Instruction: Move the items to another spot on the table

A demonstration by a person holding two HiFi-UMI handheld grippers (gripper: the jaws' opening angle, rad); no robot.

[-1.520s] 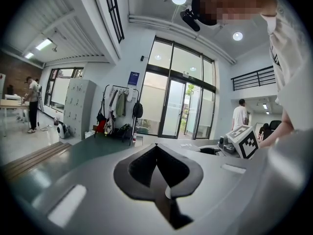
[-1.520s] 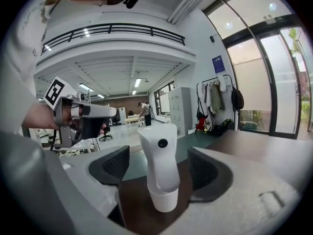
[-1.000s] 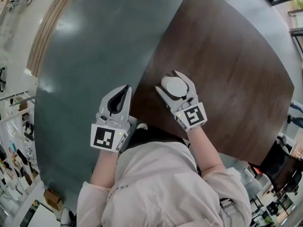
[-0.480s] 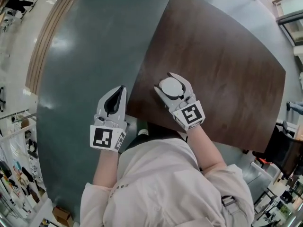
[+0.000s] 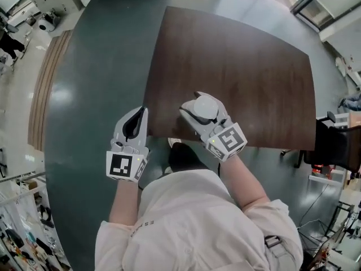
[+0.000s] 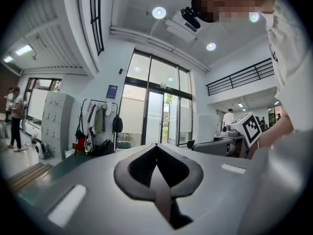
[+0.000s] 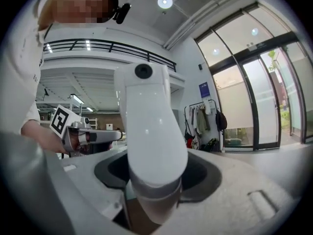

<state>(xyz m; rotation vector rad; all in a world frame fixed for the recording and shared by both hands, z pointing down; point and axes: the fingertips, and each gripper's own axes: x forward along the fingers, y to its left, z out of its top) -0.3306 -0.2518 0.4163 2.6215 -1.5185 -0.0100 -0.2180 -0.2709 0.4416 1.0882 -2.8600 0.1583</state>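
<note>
White item (image 5: 204,106): you are holding it in the right claw (image 5: 194,103). In the head view it is showing as a round white top between the two fingers. In the right gripper view it is standing upright as a tall, smooth white body with a small dark dot near the top and a grey band lower down.
Item's place: it is sitting over the near part of the counter (image 5: 254,78), close to the near edge and right in front of you. No view is showing whether its base is touching the wood.
Right claw: its jaws have just been closing and are now pressing on the white item from both sides. Its marker cube (image 5: 228,140) is facing up toward your head.
Left claw (image 5: 144,112): its jaws are lying together, tip to tip, with nothing between them. You are holding it over the floor (image 5: 96,66), just beside the counter's left edge.
Claws together: you are carrying them side by side, near each other but not touching, both pointing away from your body.
Counter: dark brown wood, standing on the glossy grey-green floor.
Background: the left gripper view is looking across the room at tall glass doors (image 6: 156,111) and a coat rack (image 6: 95,126) with clothes hanging on it.
</note>
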